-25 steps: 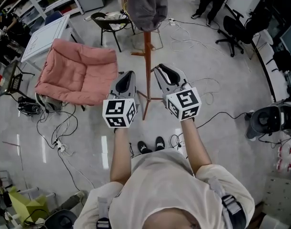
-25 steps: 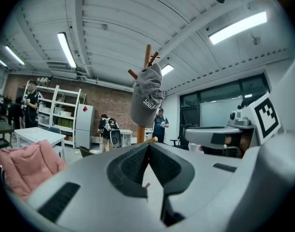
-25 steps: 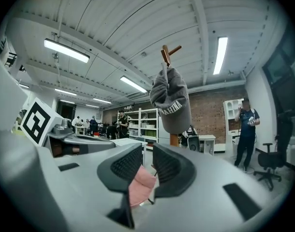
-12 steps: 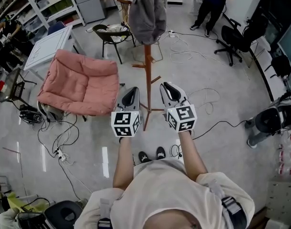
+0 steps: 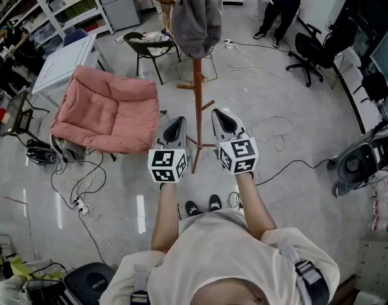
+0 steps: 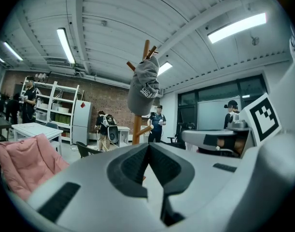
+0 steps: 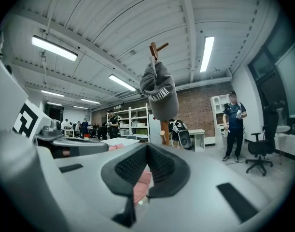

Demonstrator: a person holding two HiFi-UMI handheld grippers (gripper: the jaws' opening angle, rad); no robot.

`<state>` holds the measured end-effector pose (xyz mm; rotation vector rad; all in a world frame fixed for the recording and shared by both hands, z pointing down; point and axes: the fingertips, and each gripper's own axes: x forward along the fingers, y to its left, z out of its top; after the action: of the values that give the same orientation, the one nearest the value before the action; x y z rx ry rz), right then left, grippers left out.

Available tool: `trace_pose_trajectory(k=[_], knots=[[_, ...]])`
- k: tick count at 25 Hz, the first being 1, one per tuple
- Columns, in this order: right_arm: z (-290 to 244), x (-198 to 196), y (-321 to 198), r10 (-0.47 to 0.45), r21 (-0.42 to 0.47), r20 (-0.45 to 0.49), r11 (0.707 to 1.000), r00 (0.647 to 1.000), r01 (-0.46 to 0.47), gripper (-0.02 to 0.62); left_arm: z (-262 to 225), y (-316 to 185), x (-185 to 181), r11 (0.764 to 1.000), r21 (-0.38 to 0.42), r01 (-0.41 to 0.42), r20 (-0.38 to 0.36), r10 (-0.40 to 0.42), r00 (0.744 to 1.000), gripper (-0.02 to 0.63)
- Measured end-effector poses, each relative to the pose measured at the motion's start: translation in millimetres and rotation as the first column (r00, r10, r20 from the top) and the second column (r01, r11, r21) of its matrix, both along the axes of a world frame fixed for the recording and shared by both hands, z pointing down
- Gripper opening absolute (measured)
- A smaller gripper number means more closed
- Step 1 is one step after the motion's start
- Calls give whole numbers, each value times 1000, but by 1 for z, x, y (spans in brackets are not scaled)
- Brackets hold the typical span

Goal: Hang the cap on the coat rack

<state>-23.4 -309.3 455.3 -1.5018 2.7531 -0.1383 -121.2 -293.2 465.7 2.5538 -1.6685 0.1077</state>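
A grey cap (image 5: pixel 195 16) hangs from the top pegs of the brown wooden coat rack (image 5: pixel 196 100); it also shows as the cap (image 6: pixel 144 85) and the cap (image 7: pixel 159 92) with white lettering. My left gripper (image 5: pixel 175 128) is held low, left of the rack's post, jaws shut and empty. My right gripper (image 5: pixel 220 120) is right of the post, also shut with nothing in it. Both are well below the cap.
A pink cushioned chair (image 5: pixel 108 108) stands to the left, a dark folding chair (image 5: pixel 145 38) behind the rack. Cables trail over the floor. Office chairs (image 5: pixel 313 49) and a standing person (image 5: pixel 283 5) are at the back right; shelves (image 5: pixel 60 5) at the back left.
Both grippers have come down and back from the rack, closer to my body. The cap stays hanging on the rack.
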Motion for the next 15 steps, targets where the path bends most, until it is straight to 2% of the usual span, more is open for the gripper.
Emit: trace_pose_trajectory(k=[6, 15], knots=[[4, 2, -3, 6, -7, -24, 1000, 1000, -7, 3, 3, 0, 1, 1000, -21, -1, -27, 1, 1000, 8], [11, 6, -6, 16, -38, -30, 999, 999, -17, 5, 8, 0, 3, 999, -37, 1, -26, -2, 1000, 7]])
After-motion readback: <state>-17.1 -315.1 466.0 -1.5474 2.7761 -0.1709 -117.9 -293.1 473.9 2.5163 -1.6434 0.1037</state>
